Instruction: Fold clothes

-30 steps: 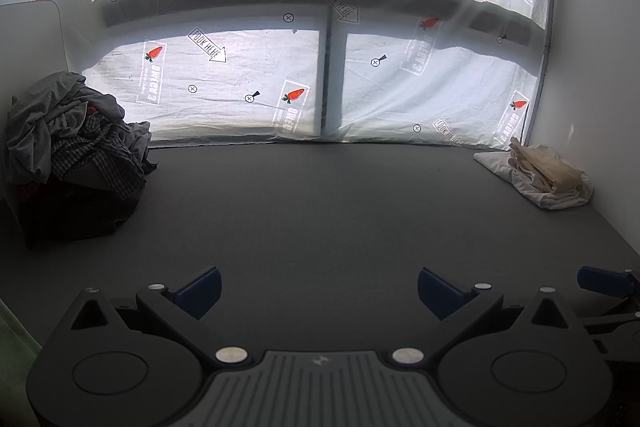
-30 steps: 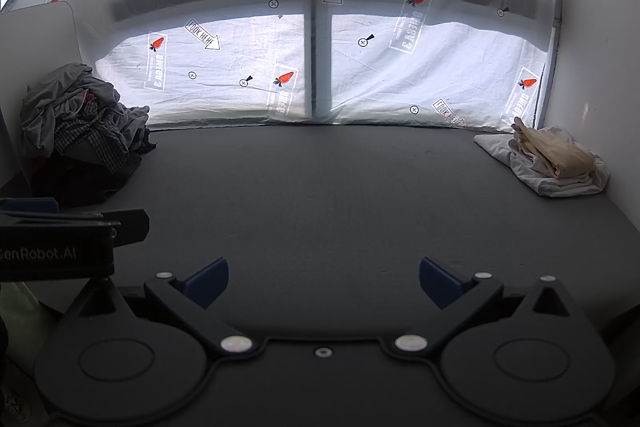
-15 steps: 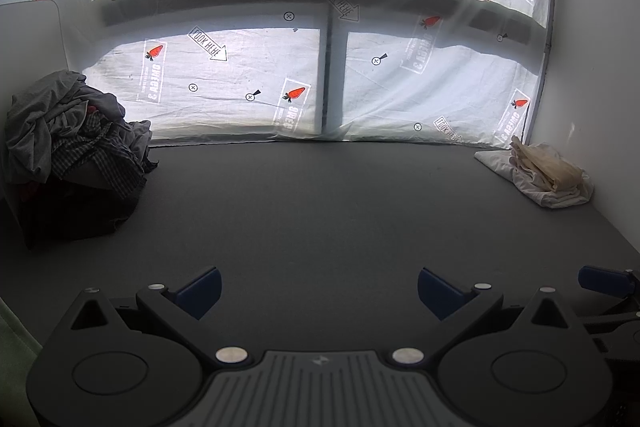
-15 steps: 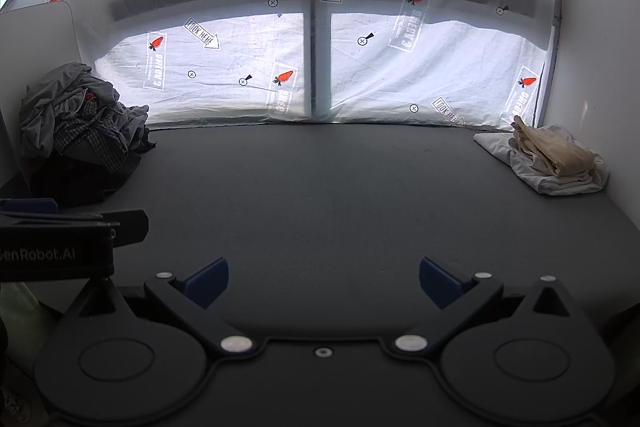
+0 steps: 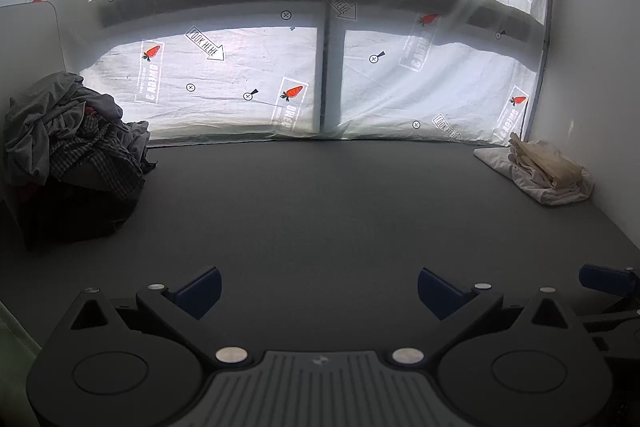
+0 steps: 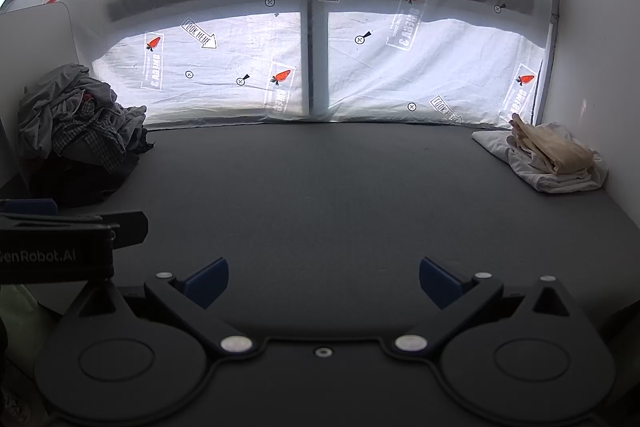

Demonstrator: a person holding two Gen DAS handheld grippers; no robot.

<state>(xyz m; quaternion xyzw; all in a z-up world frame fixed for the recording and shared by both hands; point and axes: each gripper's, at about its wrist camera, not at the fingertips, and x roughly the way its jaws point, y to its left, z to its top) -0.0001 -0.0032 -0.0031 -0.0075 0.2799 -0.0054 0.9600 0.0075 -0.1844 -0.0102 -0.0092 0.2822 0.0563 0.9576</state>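
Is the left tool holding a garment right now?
No, the left tool is open over bare table; the clothes pile sits far left, untouched.

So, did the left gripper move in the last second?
No. In the left wrist view the left gripper is open, and the pile of clothes and window frame sit where they did before.

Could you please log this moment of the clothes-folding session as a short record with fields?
surface: dark grey table, bare in the middle
unfolded pile: heap of crumpled clothes, far left corner
folded stack: white and beige garments, far right corner
left hand-held gripper: open, holding nothing
right hand-held gripper: open, holding nothing
backdrop: printed sheeting over windows
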